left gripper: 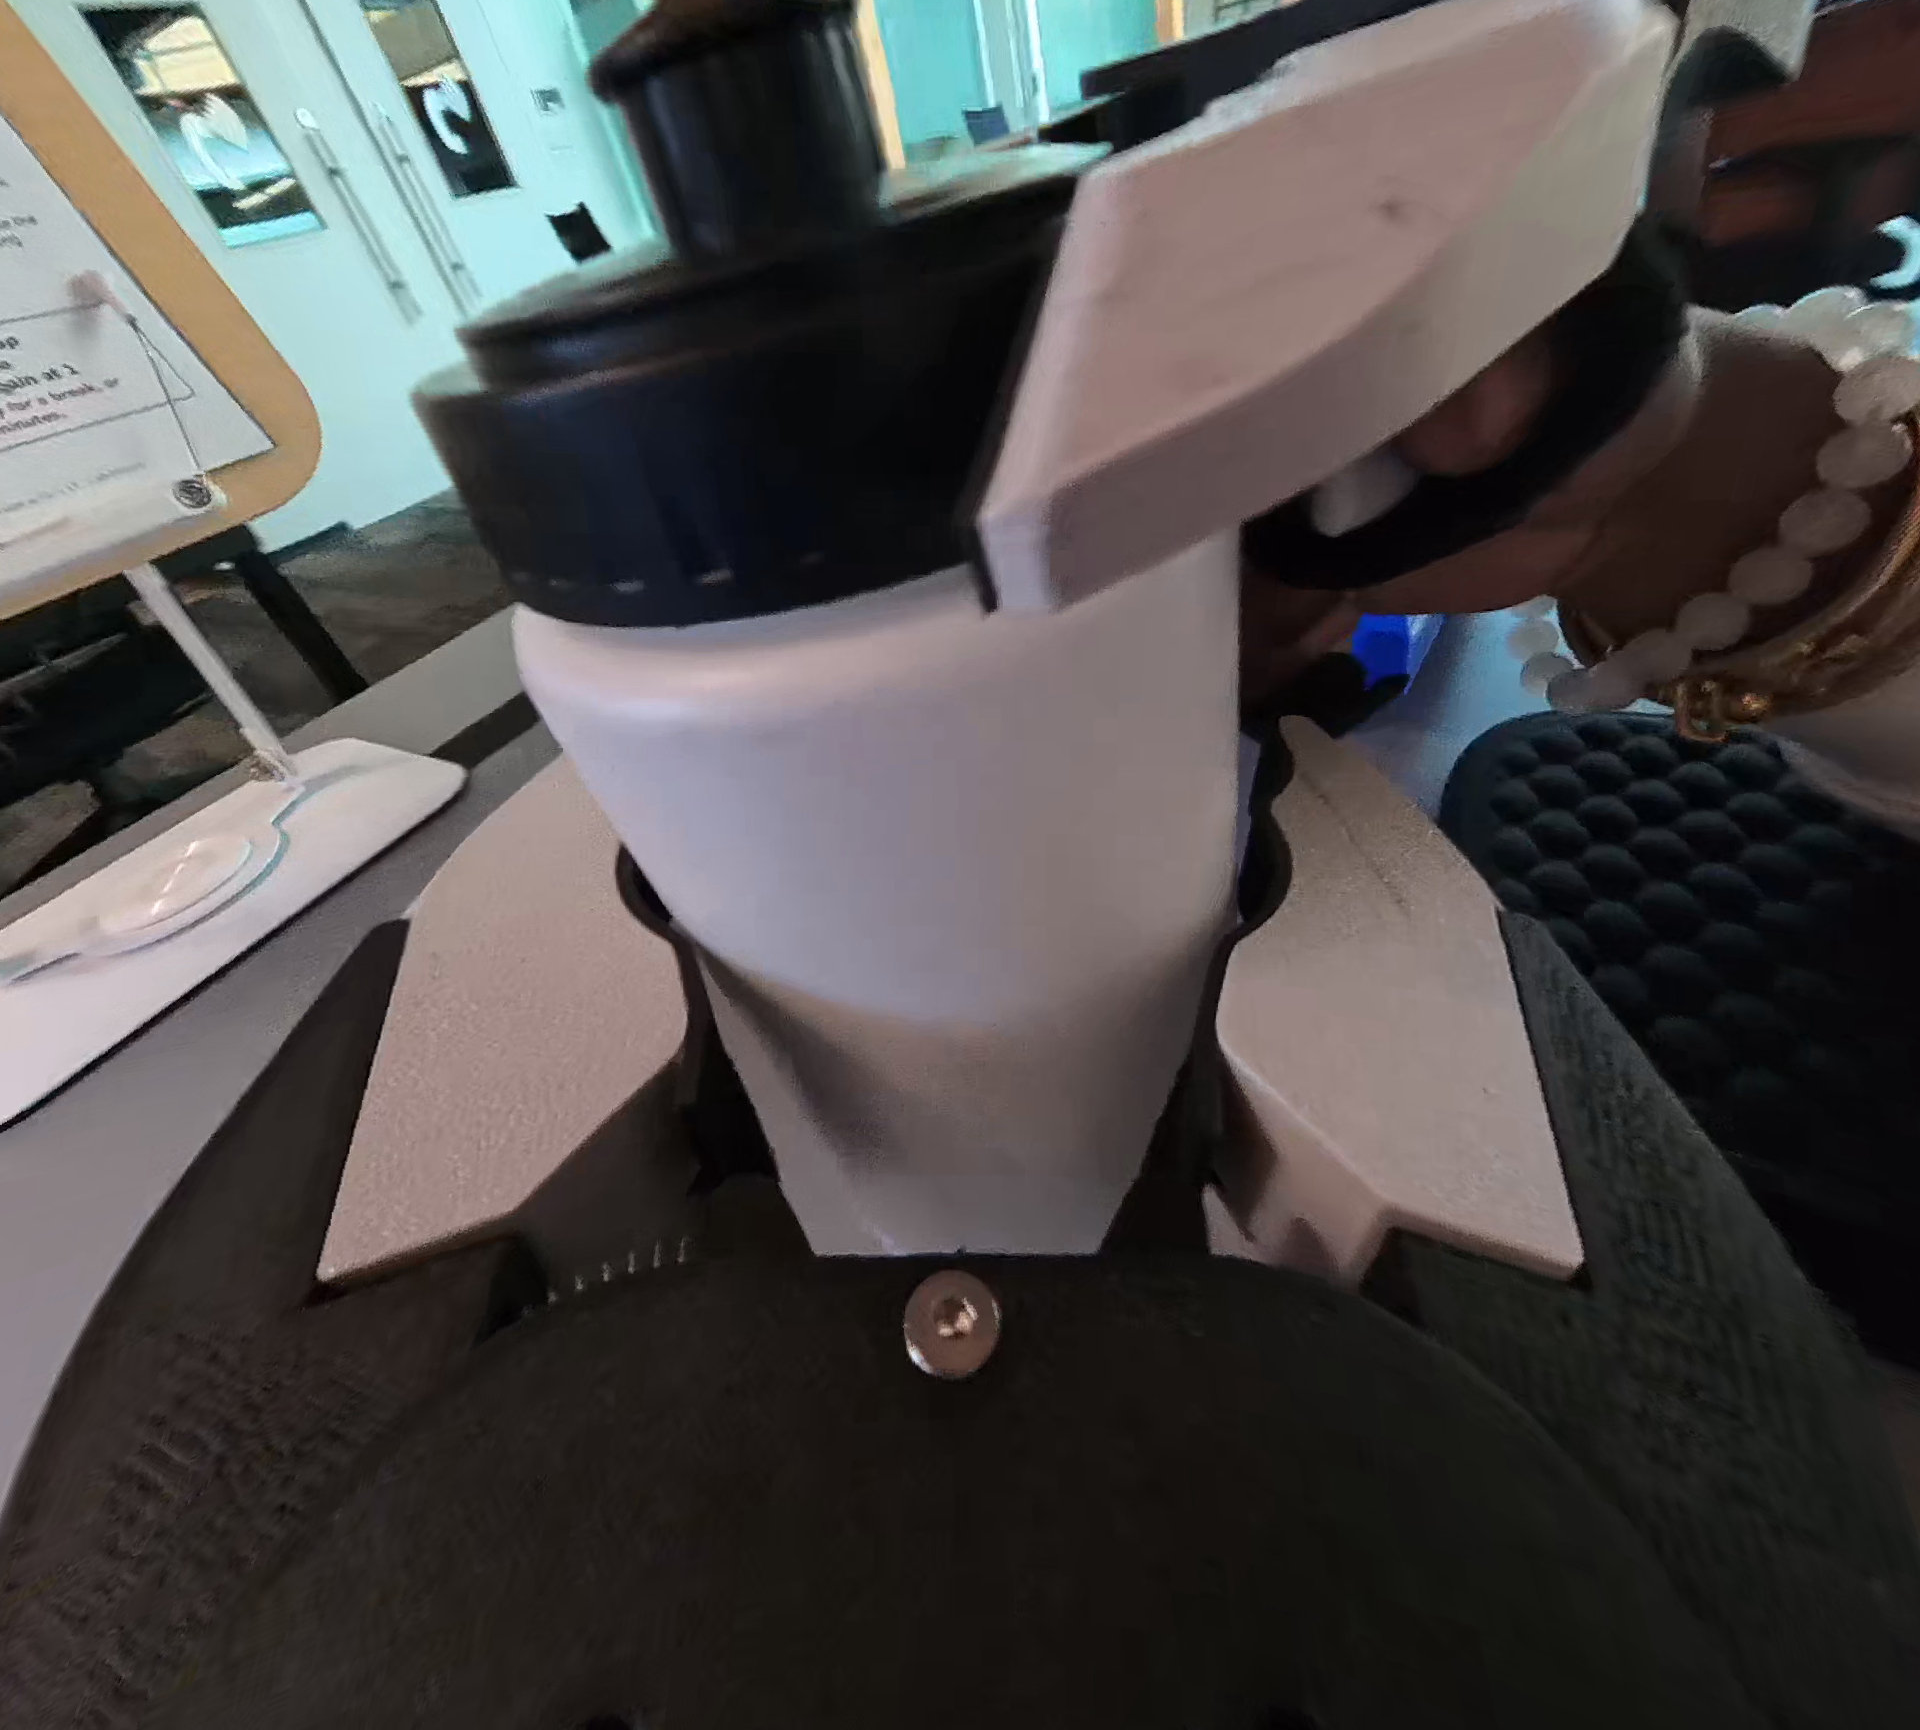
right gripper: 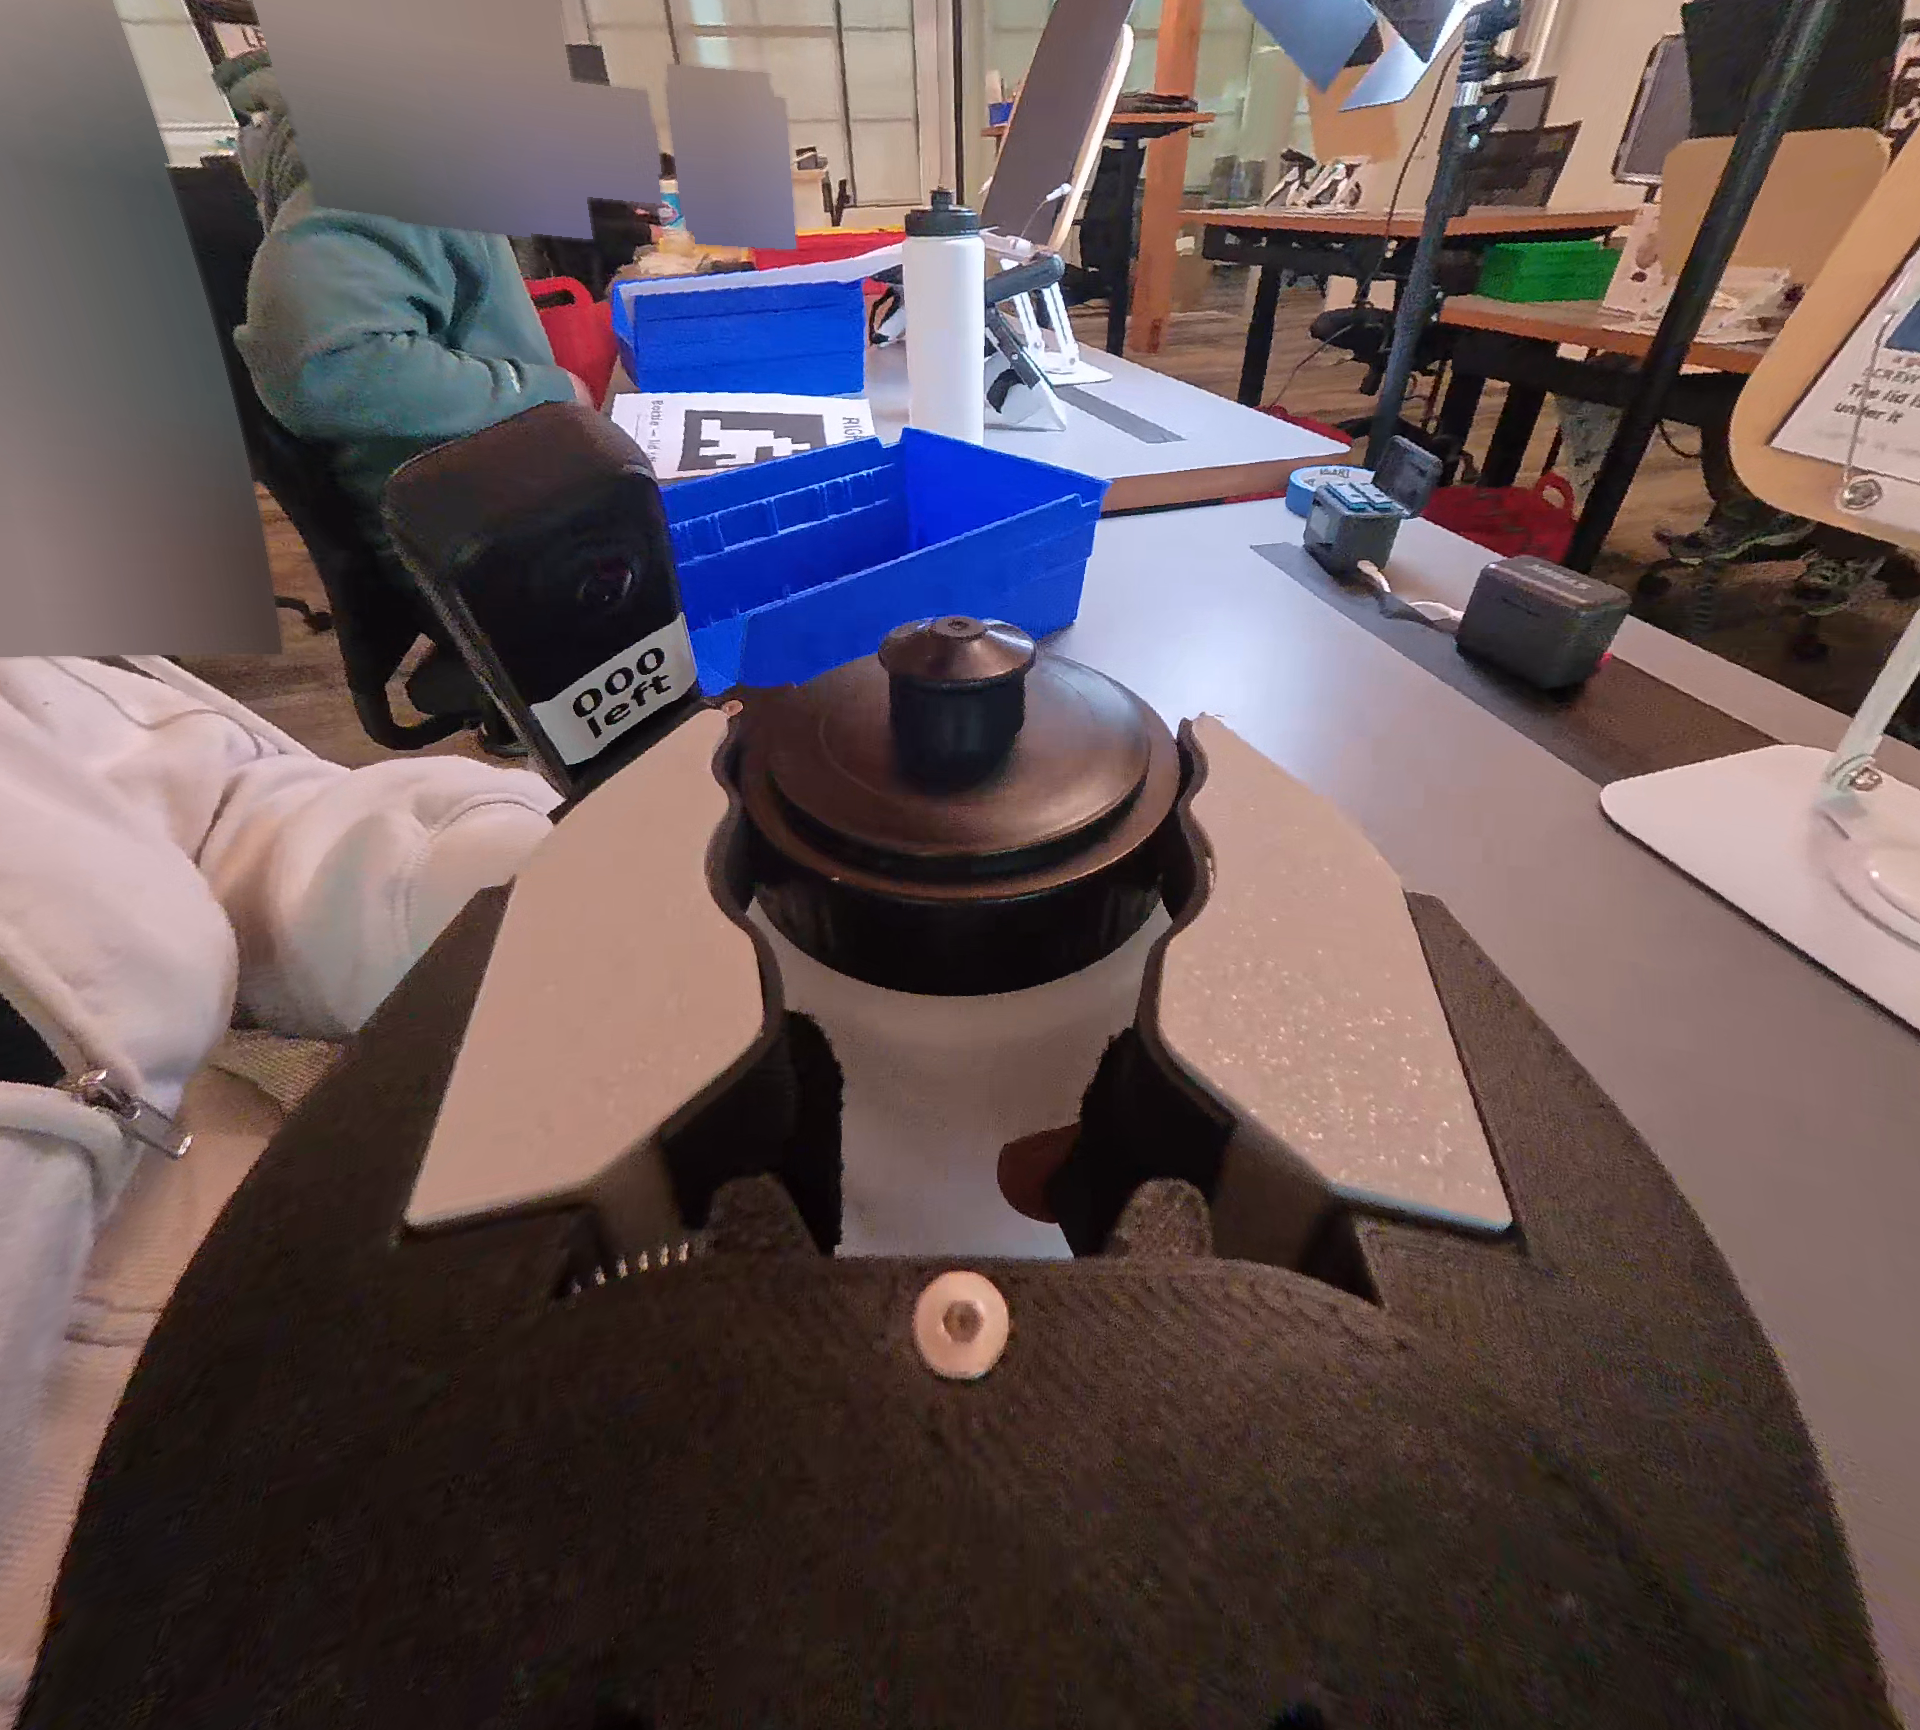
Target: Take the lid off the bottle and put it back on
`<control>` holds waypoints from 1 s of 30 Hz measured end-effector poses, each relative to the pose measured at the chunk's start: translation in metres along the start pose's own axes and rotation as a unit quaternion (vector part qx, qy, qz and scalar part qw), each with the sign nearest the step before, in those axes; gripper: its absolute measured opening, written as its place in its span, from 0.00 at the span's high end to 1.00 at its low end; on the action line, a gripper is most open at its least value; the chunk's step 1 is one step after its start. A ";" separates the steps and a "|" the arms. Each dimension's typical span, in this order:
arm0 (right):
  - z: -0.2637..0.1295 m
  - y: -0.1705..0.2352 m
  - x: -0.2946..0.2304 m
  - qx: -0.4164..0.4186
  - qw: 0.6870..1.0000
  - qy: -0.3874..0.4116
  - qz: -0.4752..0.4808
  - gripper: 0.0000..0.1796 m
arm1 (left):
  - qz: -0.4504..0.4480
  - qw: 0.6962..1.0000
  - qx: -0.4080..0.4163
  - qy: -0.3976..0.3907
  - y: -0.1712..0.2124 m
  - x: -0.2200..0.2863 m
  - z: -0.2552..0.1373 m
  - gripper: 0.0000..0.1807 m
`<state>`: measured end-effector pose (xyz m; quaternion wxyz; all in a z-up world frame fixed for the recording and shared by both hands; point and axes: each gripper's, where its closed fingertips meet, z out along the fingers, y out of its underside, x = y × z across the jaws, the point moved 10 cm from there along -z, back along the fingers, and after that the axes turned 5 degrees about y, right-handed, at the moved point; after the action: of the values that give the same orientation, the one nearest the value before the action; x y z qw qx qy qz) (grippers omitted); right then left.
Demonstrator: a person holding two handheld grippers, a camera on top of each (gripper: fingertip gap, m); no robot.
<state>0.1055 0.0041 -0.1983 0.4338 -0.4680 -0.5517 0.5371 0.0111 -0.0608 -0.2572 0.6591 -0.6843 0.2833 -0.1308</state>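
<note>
A: Which step is judged to be in hand?

B: The lid [right gripper: 951,833] is seen seated on the bottle [left gripper: 904,807], with no gap shown at its lower edge. Whether it is about to be unscrewed or has just been screwed home cannot be told.

A: How are the grippers set?

B: The bottle's white body is clamped between the fingers of the left gripper [left gripper: 951,984], low down near the palm. The lid's ribbed skirt is gripped by the right gripper [right gripper: 951,859], one finger on each side, with the spout [right gripper: 956,704] standing just ahead of the fingertips.

A: What would the next move call for?

B: A twist about the bottle's axis is called for, with the body held fast below. If the lid is to be removed, a straight lift is needed after the thread is cleared.

A: And the containers?

B: Nothing of the bottle's contents can be seen. Beyond the right gripper, a blue bin [right gripper: 883,558] is seen on the table [right gripper: 1351,849]; nothing is visible in it.
</note>
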 end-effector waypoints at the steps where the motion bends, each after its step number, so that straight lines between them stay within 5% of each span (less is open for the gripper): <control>1: 0.000 0.000 0.001 0.001 1.000 -0.001 0.002 0.57 | -0.010 1.000 0.003 0.009 0.001 -0.001 0.000 0.42; 19: -0.002 0.003 -0.007 0.018 0.998 0.058 -0.007 0.57 | -0.047 0.999 -0.024 0.012 -0.001 0.002 0.000 0.44; 22: -0.007 -0.003 0.000 -0.004 0.999 0.023 -0.035 0.49 | -0.045 0.999 -0.021 0.021 -0.001 0.001 -0.001 0.44; 26: -0.009 -0.009 0.007 -0.013 0.999 -0.037 -0.015 0.58 | -0.046 0.999 -0.019 0.018 -0.001 0.001 0.000 0.44; 30: -0.009 -0.008 0.001 -0.006 1.000 0.000 -0.013 0.58 | -0.052 0.999 -0.016 -0.003 0.000 0.002 -0.001 0.45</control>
<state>0.1141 0.0069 -0.1904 0.4381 -0.4630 -0.5608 0.5284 0.0120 -0.0629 -0.2570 0.6410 -0.7089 0.2479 -0.1584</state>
